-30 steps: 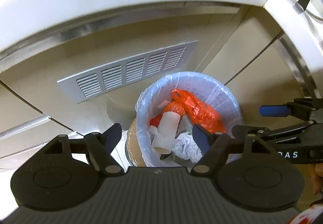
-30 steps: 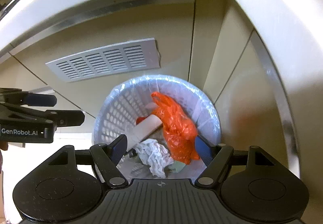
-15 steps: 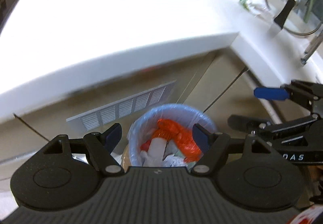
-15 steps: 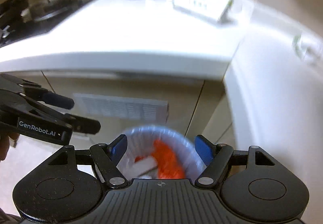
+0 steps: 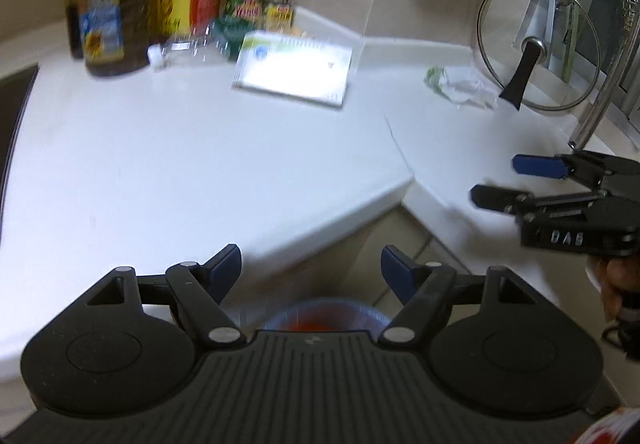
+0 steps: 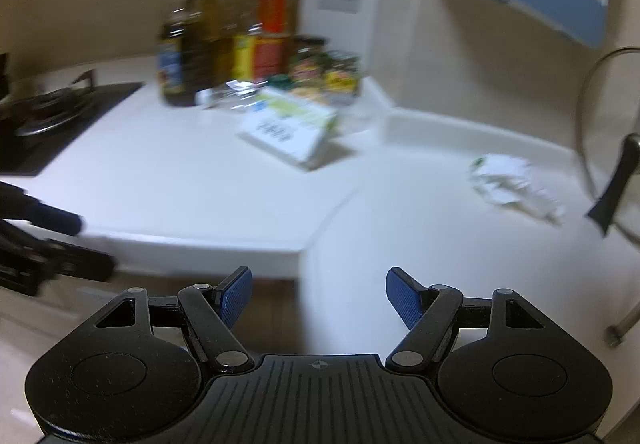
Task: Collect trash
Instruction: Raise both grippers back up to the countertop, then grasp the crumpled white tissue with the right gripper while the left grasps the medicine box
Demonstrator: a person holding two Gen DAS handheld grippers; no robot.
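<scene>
A crumpled white wrapper with a green bit (image 5: 460, 84) (image 6: 512, 188) lies on the white counter (image 5: 160, 164) near the glass lid. Further back lie a flat white-and-green box (image 5: 292, 70) (image 6: 288, 128) and a crushed clear plastic bottle (image 5: 188, 48) (image 6: 228, 96). My left gripper (image 5: 311, 270) is open and empty above the counter's edge. Just below it shows the rim of the lined trash basket (image 5: 320, 314), with something orange inside. My right gripper (image 6: 319, 290) (image 5: 496, 180) is also open and empty, over the counter corner.
Oil and sauce bottles (image 5: 116, 4) (image 6: 224, 44) and jars (image 5: 260, 0) stand at the back wall. A glass pot lid (image 5: 536, 44) (image 6: 608, 148) leans at the right. A gas hob (image 6: 52, 112) lies at the left. A hand (image 5: 620, 284) holds the right gripper.
Both grippers have risen from over the trash basket to counter height and tilted up. The basket has dropped almost out of view; the counter and its items came into view. Jaws stayed open.
</scene>
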